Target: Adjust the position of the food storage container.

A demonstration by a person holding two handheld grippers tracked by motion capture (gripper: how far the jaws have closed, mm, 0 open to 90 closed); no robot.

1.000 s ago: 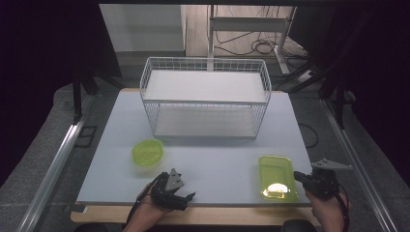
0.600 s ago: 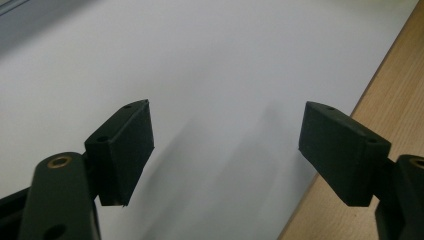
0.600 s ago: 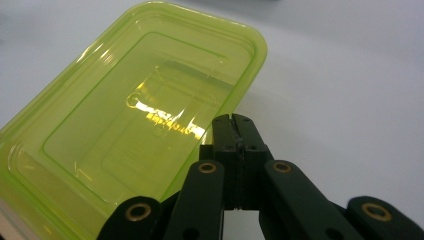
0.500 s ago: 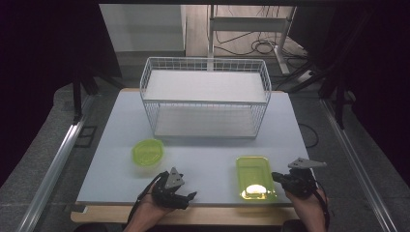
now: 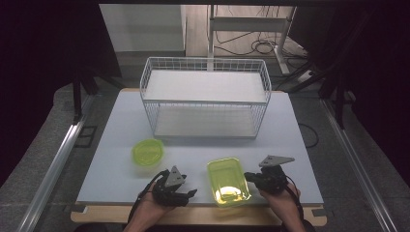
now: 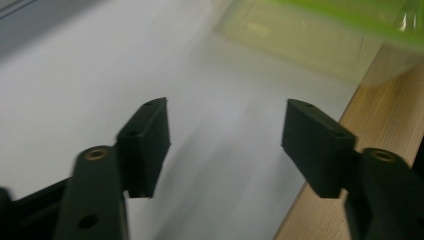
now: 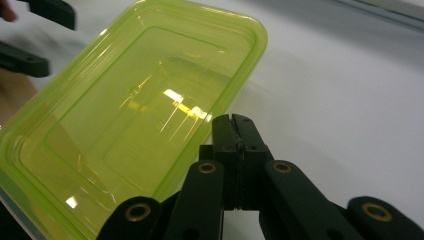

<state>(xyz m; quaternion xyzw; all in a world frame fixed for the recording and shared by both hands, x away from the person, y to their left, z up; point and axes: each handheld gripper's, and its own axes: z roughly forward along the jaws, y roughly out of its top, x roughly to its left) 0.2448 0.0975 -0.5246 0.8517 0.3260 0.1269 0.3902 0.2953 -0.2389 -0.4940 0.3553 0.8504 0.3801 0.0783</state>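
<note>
Tray (image 5: 228, 181) sits at worktop's (image 5: 309, 145) near edge, w/ right hand-held gripper (image 7: 233, 125) jaws shut, tips against its rim (pushing, not gripping). Left hand-held gripper (image 6: 225, 135) half open, jaws just been closing, nothing betw. them. Bowl (image 5: 148, 152) nearby. Step looks like sliding tray leftward; next needs left to grip rim.

A see-through lime-green rectangular tub (image 5: 228, 182) and round lime-green bowl (image 5: 148, 152) sit near a white wire basket (image 5: 205, 99) on a pale grey table (image 5: 121, 125).
</note>
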